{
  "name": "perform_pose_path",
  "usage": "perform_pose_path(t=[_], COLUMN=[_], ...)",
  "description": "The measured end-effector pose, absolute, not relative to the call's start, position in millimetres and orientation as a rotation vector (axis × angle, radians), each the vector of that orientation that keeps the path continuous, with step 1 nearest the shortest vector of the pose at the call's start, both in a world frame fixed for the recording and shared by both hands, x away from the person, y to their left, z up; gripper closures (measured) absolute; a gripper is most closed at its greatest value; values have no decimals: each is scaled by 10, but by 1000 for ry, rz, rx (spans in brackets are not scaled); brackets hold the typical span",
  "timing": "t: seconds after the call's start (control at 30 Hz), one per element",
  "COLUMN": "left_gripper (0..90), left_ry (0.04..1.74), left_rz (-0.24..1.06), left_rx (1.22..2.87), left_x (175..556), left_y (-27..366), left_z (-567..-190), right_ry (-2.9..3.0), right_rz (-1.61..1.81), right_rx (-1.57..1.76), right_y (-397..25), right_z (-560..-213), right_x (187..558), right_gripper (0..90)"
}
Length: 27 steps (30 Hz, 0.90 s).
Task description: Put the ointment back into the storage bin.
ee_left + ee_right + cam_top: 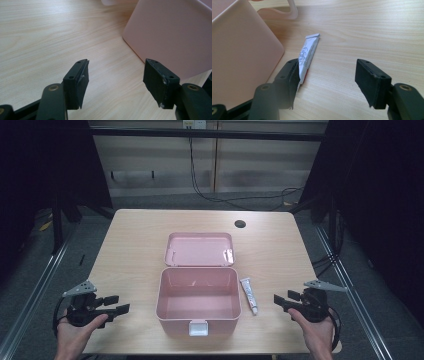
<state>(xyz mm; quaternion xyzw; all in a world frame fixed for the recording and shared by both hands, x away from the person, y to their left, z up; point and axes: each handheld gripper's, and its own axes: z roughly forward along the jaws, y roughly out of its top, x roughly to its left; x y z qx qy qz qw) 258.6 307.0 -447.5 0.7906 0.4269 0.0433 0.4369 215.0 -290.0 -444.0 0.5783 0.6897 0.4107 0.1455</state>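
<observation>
Both grippers, left gripper [116, 304] and right gripper [282, 301], hover fingers wide at the bench's [135, 245] near corners, flanking the open pink plastic box [198, 301] and small white tube [248, 295].

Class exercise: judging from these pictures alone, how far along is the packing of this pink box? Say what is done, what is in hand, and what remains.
Done: the pink plastic box stands open, its hinged lid lying back on the wooden table.

In hand: nothing. The left gripper and right gripper are both open.

Left, as it looks: the small white tube lies on the table beside the box, nearest the right gripper; the box looks empty.
</observation>
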Motion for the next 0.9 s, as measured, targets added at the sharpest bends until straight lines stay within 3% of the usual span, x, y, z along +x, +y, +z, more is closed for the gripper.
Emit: perform_pose_path(t=[0.57,0.9], left_gripper=[365,365], left_ry=[1052,1059], left_rz=[103,96], left_rx=[1968,1962], left_x=[2556,2570], left_y=[3059,3068], left_z=[-4452,-4465], right_ry=[2017,2091], right_rz=[1219,1182], right_rx=[1593,1559], right_y=[-2821,-2774], right_z=[-4337,-4156], right_x=[2166,2266], right_gripper=[513,547])
